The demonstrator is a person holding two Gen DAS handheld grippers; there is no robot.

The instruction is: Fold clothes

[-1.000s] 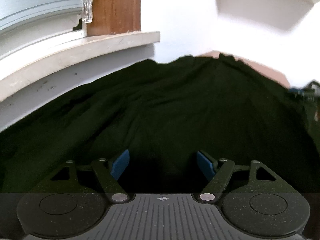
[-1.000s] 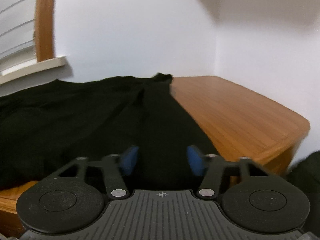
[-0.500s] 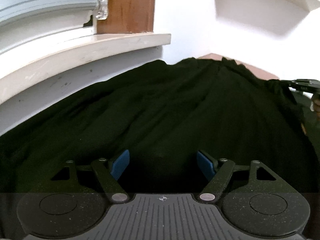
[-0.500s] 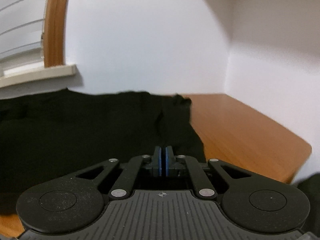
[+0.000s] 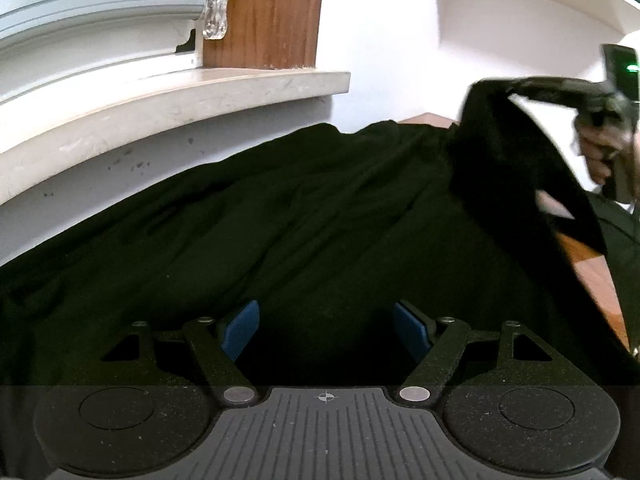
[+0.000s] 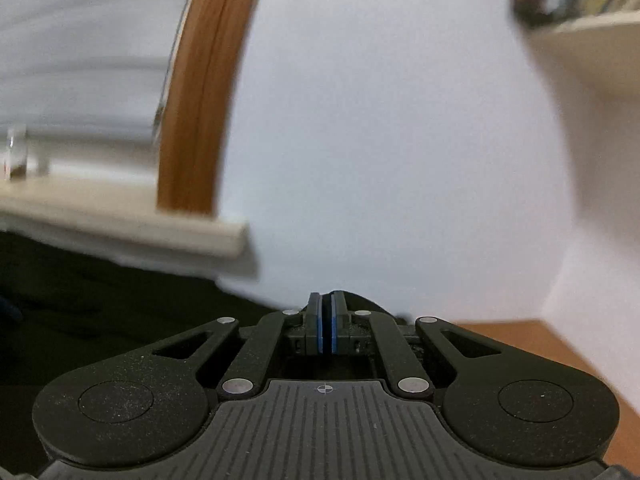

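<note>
Black garment [image 5: 280,216] lies spread over the wooden table [image 5: 592,276], filling most of the left wrist view and running back to the wall under the window sill [image 5: 168,100]. Left gripper [image 5: 326,330] hangs low over the cloth, angled down at it, jaws wide with the blue pads [image 5: 240,330] well apart; fabric sits below the gap, pads not pressing on it. Right gripper [image 6: 326,322] has its jaws pinched together, blue pads nearly touching with a thin dark layer of the garment [image 6: 120,320] between them. From the left wrist view the right gripper [image 5: 508,86] sits raised at the far right, a hand [image 5: 600,148] wrapped around its handle, and one edge of the garment is lifted off the table, hanging down from the tips as a taut dark flap. Bare table shows under that flap. Right wrist view is motion-blurred, pointing near level at the white wall [image 6: 400,140] and wooden window frame [image 6: 200,100].
</note>
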